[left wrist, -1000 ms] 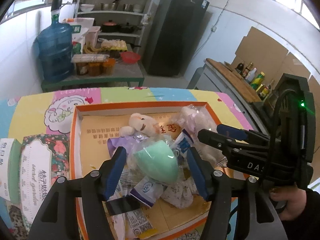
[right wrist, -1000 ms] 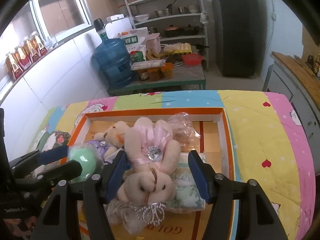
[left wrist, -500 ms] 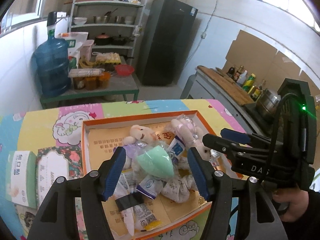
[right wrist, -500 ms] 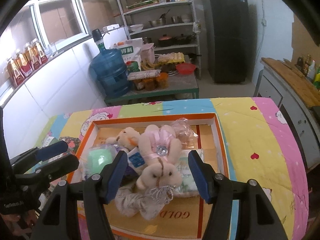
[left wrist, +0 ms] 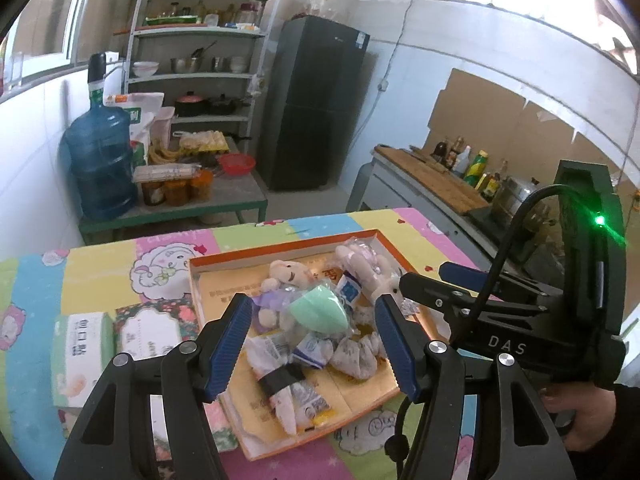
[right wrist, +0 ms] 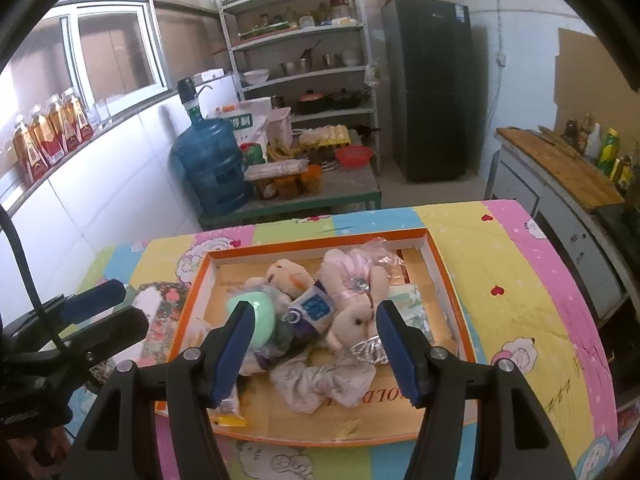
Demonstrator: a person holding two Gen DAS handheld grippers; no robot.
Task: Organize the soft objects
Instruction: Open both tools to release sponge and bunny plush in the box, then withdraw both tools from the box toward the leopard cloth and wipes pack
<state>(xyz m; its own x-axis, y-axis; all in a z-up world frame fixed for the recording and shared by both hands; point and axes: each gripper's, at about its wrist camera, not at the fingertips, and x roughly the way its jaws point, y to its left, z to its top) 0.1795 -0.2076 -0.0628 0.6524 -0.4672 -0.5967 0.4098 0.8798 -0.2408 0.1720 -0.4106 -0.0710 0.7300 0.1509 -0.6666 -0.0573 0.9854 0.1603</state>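
An orange-rimmed shallow box (left wrist: 280, 249) (right wrist: 448, 280) lies on the colourful tablecloth and holds the soft things in a heap. In it are a mint-green sponge in plastic wrap (left wrist: 318, 309) (right wrist: 258, 312), a small cream bear (left wrist: 282, 273) (right wrist: 286, 276), a pink-dressed plush rabbit (left wrist: 362, 266) (right wrist: 356, 300), a grey cloth piece (left wrist: 356, 354) (right wrist: 316, 380) and wrapped packets (left wrist: 280, 390). My left gripper (left wrist: 312, 342) (right wrist: 116, 310) hangs open above the box's near-left part, holding nothing. My right gripper (right wrist: 316, 344) (left wrist: 424, 276) is open too, above the rabbit and the cloth, with nothing between its pads.
A green-and-white tissue pack (left wrist: 80, 344) and a floral card box (left wrist: 148, 332) lie left of the orange box. Beyond the table stand a low bench with a blue water jug (right wrist: 210, 168), shelves, a dark fridge (right wrist: 432, 92) and a counter with bottles (left wrist: 472, 164).
Both grippers have drawn back and upward from the box, so the toys look smaller and farther. Their jaws stayed equally wide; nothing was taken up, and the toys lie as before.
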